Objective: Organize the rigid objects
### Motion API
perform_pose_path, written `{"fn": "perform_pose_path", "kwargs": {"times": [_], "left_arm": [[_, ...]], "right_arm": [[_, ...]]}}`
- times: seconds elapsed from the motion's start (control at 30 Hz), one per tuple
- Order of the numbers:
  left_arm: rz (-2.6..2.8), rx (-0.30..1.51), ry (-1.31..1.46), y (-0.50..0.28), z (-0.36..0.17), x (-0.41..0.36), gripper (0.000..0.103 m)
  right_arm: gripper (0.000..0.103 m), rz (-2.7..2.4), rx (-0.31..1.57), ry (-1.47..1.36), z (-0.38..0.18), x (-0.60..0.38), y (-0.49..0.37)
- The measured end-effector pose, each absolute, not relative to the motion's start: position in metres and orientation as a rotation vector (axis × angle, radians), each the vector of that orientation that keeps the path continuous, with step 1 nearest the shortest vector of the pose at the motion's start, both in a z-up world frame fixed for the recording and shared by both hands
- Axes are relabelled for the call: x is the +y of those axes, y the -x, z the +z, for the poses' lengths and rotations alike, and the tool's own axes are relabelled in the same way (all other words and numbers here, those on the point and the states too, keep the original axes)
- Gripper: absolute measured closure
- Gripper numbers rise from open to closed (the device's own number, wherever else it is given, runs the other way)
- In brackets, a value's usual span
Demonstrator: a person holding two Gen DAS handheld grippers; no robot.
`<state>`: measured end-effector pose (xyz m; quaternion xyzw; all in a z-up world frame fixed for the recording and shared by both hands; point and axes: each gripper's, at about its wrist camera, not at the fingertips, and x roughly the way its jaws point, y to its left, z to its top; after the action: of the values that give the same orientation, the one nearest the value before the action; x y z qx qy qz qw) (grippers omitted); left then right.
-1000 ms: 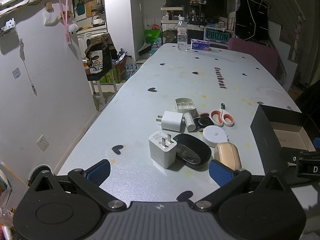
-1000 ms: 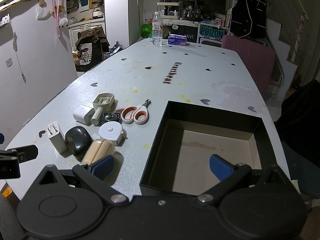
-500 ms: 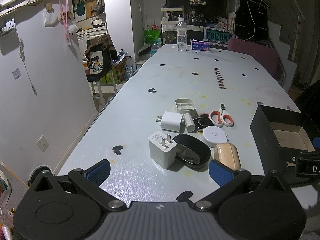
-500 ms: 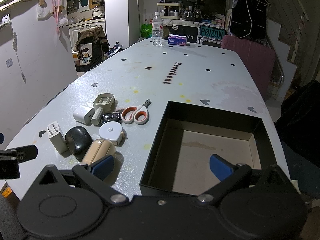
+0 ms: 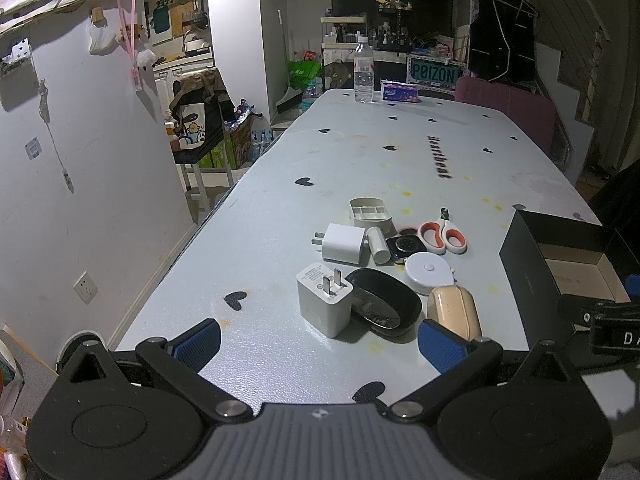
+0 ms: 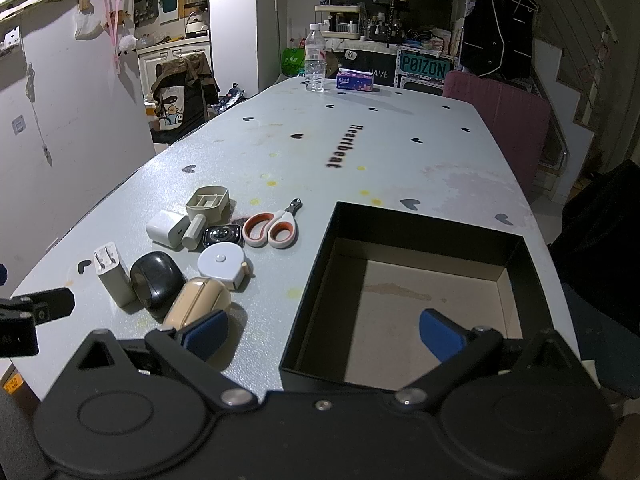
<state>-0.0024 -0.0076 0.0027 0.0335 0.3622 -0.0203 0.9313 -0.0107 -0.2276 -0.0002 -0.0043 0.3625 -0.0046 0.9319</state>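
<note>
A cluster of small items lies on the grey table: a white plug charger (image 5: 324, 305), a black mouse (image 5: 382, 307), a beige case (image 5: 454, 311), a round white tape measure (image 5: 428, 273), orange-handled scissors (image 5: 442, 235), a watch (image 5: 406, 246), a second white charger (image 5: 344, 242), a white tube (image 5: 378, 240) and a beige tray (image 5: 370, 212). An open empty black box (image 6: 420, 296) stands to their right. My left gripper (image 5: 320, 346) is open, just in front of the cluster. My right gripper (image 6: 324, 332) is open over the box's near left corner.
A water bottle (image 5: 363, 70) and a tissue pack (image 5: 400, 91) stand at the table's far end. A pink chair (image 6: 500, 120) is at the far right. A chair with a bag (image 5: 198, 120) stands off the left edge by the wall.
</note>
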Motion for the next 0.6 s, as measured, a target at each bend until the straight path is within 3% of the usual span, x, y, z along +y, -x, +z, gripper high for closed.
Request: {"fn": "perform_pose_path", "kwargs": {"times": [0.6], "left_arm": [[-0.024,0.705,-0.065,0.003,0.005,-0.004,0.000]], "right_arm": [[0.000,-0.004,0.695,-0.038,0.003,-0.233,0.014]]}}
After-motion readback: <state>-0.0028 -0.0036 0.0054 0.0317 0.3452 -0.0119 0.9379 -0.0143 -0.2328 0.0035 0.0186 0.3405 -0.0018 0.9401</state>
